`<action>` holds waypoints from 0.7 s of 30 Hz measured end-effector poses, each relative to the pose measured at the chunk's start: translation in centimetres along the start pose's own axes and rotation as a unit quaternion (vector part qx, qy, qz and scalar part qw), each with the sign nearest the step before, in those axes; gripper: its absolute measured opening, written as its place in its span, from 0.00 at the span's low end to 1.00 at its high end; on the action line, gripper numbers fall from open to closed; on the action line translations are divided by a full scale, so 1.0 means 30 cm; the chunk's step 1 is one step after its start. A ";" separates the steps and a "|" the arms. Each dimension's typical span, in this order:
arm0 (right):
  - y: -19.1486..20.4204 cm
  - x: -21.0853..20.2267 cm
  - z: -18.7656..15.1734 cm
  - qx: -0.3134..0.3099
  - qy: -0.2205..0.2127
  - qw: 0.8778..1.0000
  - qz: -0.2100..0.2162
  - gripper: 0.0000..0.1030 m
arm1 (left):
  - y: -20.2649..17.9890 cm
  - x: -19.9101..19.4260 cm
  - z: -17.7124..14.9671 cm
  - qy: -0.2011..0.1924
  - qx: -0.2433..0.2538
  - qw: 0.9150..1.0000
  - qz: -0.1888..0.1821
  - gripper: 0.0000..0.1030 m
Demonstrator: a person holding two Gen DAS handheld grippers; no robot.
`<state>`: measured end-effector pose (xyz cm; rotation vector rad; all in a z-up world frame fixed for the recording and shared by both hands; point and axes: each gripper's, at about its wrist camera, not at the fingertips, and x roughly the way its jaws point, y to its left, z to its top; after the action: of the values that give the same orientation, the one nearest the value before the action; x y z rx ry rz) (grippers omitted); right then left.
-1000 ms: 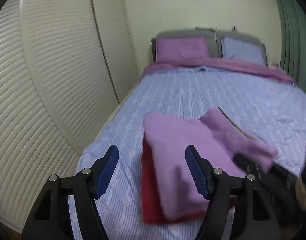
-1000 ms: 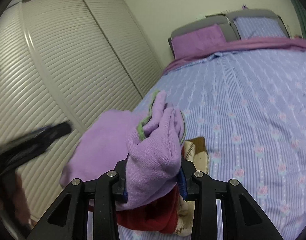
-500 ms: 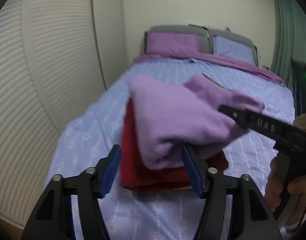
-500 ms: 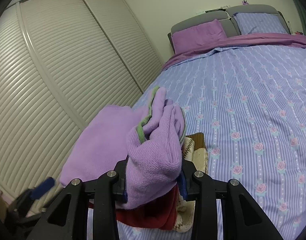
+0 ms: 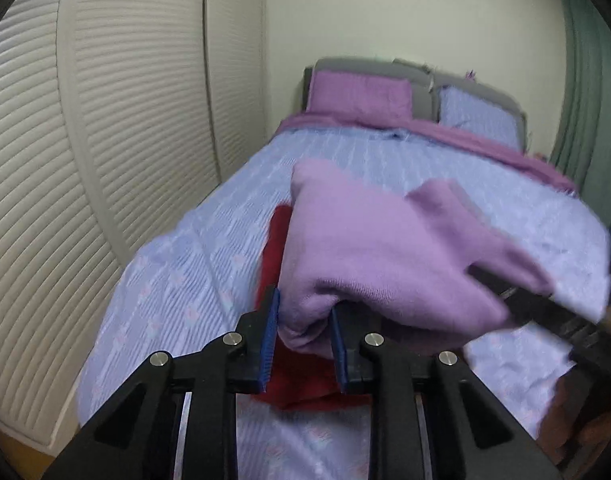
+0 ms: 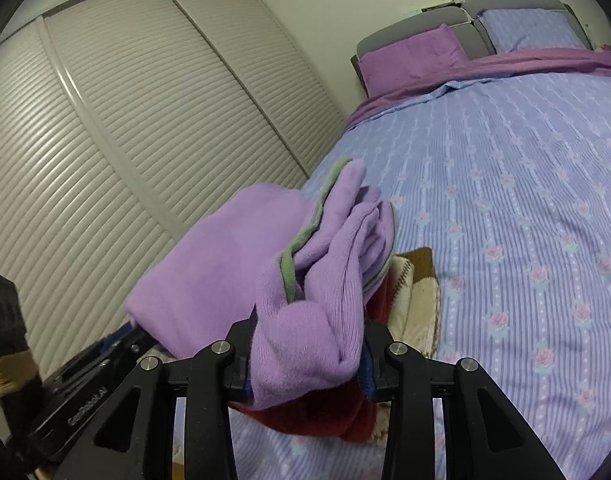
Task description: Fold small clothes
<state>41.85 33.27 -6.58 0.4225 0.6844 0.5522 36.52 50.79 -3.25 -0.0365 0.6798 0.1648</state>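
Left wrist view showed my left gripper (image 5: 304, 334) pinched shut on the near corner of the lilac knitted garment (image 5: 385, 264); a second before its jaws had stood wide, short of the cloth, so that grip was new; half a second before they had only straddled the hem. The right wrist view showed my right gripper (image 6: 305, 364) clamped on a bunched, green-trimmed end of the same garment, as it had been throughout the last second. With both ends held, the garment hung lifted off the pile, so I judged the carry or the next fold ready to begin.

Taking the garment as my landmark: a red folded garment (image 5: 301, 380) lay directly beneath it on the bed (image 5: 177, 280); a cream and brown patterned knit (image 6: 415, 292) lay just beyond the red one, on the right gripper's side; the purple pillow (image 5: 359, 94) and the blue pillow (image 6: 529, 28) sat well beyond it at the grey headboard (image 6: 471, 34); the louvred wardrobe doors (image 5: 105, 128) stood off to its left; a green curtain (image 5: 589, 100) hung far to its right. The bunched right end looked uneven to me, which could spoil a flat fold; the red garment might drag along underneath.
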 end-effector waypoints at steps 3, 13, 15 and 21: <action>-0.051 -0.013 -0.012 0.027 -0.003 1.000 0.002 0.56 | 0.020 0.012 -0.025 0.000 -0.011 1.000 0.001 0.25; -0.112 -0.039 0.001 0.031 0.012 0.999 -0.029 0.76 | 0.031 0.027 -0.020 0.016 -0.029 0.999 0.032 0.44; -0.097 -0.025 0.020 0.009 0.030 0.999 -0.030 0.76 | 0.033 0.018 -0.016 0.017 -0.037 0.998 0.049 0.54; -0.056 -0.146 0.082 -0.058 0.009 0.996 -0.064 0.88 | -0.001 -0.079 -0.033 0.016 -0.044 0.996 0.069 0.79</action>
<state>41.31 28.86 -3.69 0.2629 0.6883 0.4715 34.09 50.35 -2.55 -0.0777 0.7073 0.3280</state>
